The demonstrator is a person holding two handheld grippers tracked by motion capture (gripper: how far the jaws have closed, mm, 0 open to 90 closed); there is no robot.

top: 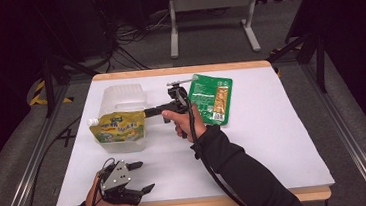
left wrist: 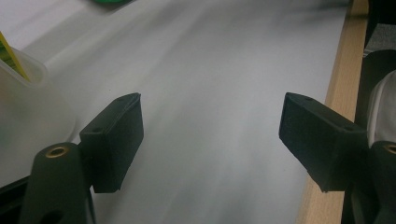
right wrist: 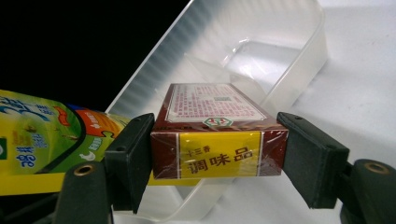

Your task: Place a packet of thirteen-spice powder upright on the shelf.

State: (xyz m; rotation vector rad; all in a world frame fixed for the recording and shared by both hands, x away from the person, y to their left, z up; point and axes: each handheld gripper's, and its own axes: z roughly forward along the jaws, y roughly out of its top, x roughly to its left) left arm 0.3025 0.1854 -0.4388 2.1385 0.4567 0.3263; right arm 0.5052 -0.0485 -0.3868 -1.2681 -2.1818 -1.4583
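My right gripper (right wrist: 218, 154) is shut on a small dark-red box with a yellow label (right wrist: 218, 140). It holds the box level over the near rim of a clear plastic tub (right wrist: 280, 32). A yellow-green spout pouch (right wrist: 42, 135) lies in the tub to the left of the box. In the high view the right gripper (top: 150, 112) points left at the tub (top: 120, 94), just above the pouch (top: 118, 128). My left gripper (top: 144, 175) rests near the table's front left edge. Its jaws are open and nothing is between them (left wrist: 210, 126).
A green snack packet (top: 212, 98) lies flat behind the right hand. The white table top (top: 274, 140) has a wooden edge (left wrist: 343, 70) close to the left gripper. The tub's corner (left wrist: 28, 107) stands at the left of the left gripper view. A metal frame stands on the floor beyond the table.
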